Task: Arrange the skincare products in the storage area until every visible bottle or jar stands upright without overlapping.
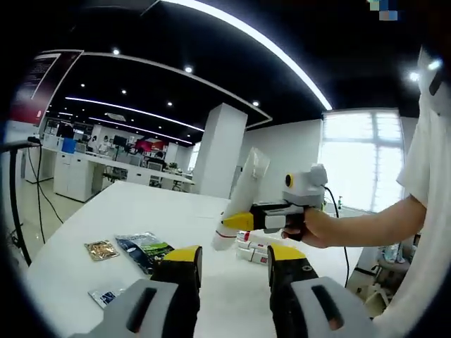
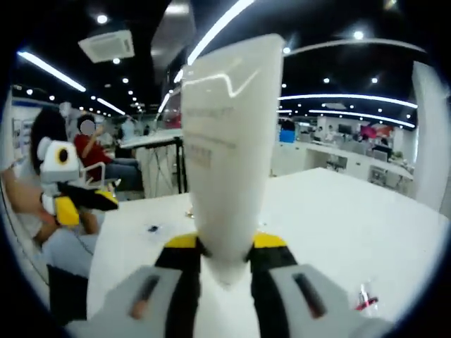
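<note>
A white squeeze tube (image 2: 229,155) stands upright with its cap down, pinched near the cap by my right gripper (image 2: 225,244), which is shut on it. In the left gripper view the same tube (image 1: 246,186) hangs tilted above the white table (image 1: 141,204), held by the right gripper (image 1: 238,221) in a person's hand. My left gripper (image 1: 232,257) is open with nothing between its jaws, low over the table. It also appears at the left edge as the left gripper (image 2: 88,201). Small white and red product boxes (image 1: 254,250) lie under the held tube.
A gold sachet (image 1: 102,249), a dark green sachet (image 1: 144,248) and a small blue-white packet (image 1: 106,296) lie on the table's left part. A small red-tipped item (image 2: 363,299) lies on the table. A person's arm (image 1: 366,225) reaches in from the right. Office desks stand behind.
</note>
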### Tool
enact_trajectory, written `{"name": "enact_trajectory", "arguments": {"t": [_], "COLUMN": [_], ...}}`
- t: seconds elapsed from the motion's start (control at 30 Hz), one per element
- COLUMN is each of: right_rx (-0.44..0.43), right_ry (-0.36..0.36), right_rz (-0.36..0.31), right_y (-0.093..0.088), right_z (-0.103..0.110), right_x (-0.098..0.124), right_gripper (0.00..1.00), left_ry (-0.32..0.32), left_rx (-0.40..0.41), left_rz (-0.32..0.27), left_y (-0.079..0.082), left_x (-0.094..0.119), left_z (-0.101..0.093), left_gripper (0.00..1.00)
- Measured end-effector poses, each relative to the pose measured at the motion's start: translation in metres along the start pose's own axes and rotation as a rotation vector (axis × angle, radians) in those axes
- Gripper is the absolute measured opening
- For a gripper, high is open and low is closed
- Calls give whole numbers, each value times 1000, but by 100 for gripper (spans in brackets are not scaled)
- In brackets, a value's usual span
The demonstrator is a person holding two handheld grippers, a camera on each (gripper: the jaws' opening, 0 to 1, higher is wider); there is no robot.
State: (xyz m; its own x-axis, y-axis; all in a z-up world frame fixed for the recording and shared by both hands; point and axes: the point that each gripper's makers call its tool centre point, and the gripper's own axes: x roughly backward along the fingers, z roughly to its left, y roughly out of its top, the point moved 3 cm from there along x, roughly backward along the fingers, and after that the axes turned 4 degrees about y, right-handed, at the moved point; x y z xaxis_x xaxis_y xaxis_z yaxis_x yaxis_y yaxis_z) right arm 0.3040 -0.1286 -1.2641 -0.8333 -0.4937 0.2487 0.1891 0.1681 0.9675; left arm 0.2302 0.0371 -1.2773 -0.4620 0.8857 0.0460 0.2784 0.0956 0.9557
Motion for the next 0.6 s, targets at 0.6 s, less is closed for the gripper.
{"name": "enact_trajectory", "arguments": {"t": [0.6], "right_rx": [-71], "right_ry": [-152], "right_rz": [38], "right_y": [-7], "right_z": [-85], "right_x": [-12], "right_gripper": [24], "left_ry": [21], "left_rx": [21], "left_rz": [21], "left_y": [-6], "left_x": [8], "left_z": [3], "left_gripper": [38]}}
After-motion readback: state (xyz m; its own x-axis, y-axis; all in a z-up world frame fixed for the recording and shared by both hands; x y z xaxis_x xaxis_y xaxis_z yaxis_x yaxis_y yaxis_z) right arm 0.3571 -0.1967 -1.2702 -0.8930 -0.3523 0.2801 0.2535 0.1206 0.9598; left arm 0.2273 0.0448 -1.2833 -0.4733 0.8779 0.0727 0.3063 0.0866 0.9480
